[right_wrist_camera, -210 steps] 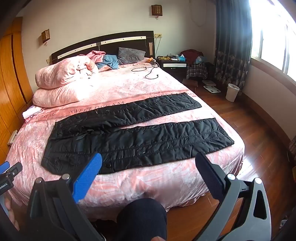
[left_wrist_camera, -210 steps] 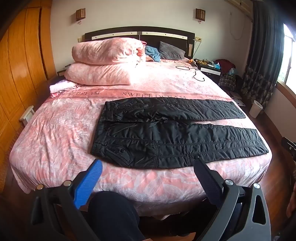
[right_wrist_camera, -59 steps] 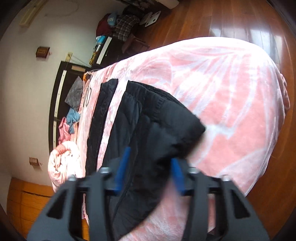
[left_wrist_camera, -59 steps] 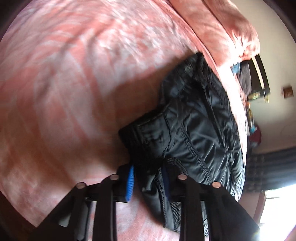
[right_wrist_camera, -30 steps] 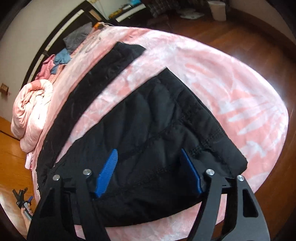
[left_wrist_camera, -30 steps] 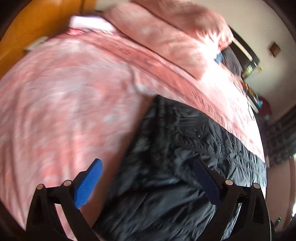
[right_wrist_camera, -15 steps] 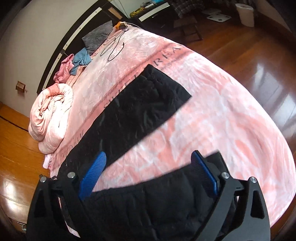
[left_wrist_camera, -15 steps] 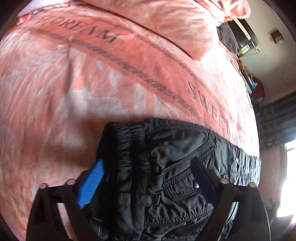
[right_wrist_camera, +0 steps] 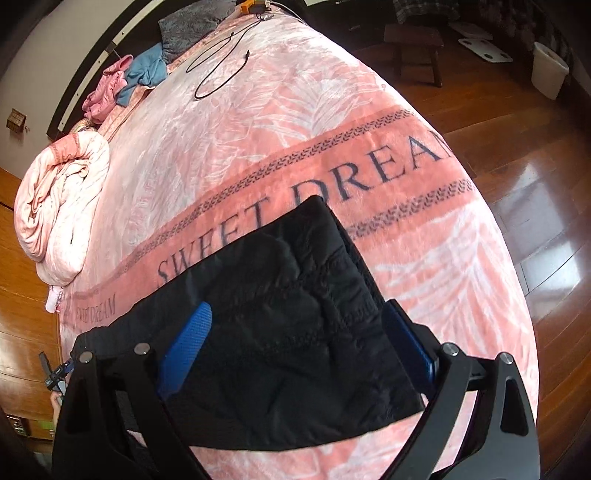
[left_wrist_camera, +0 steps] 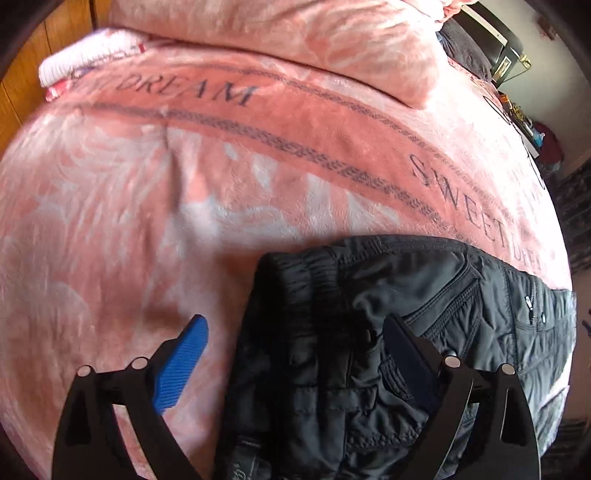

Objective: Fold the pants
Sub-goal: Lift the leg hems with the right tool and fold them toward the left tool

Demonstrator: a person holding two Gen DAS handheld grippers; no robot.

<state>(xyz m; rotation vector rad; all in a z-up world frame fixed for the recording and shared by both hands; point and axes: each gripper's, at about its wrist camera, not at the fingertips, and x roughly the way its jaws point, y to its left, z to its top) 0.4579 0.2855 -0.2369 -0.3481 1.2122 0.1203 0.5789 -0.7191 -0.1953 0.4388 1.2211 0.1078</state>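
Pants black, quilted (legs stacked), left gripper opening, right gripper wide, nothing gripped.

Pink "SWEET DREAM" blanket covering the bed, rolled pink duvet near the headboard, blue garment by grey pillow, black cable, wooden stool and white bin on wood floor.

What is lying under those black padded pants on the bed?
Under the black padded pants lies the pink plush blanket lettered SWEET DREAM; they cover part of the word SWEET. Anything else beneath is hidden.
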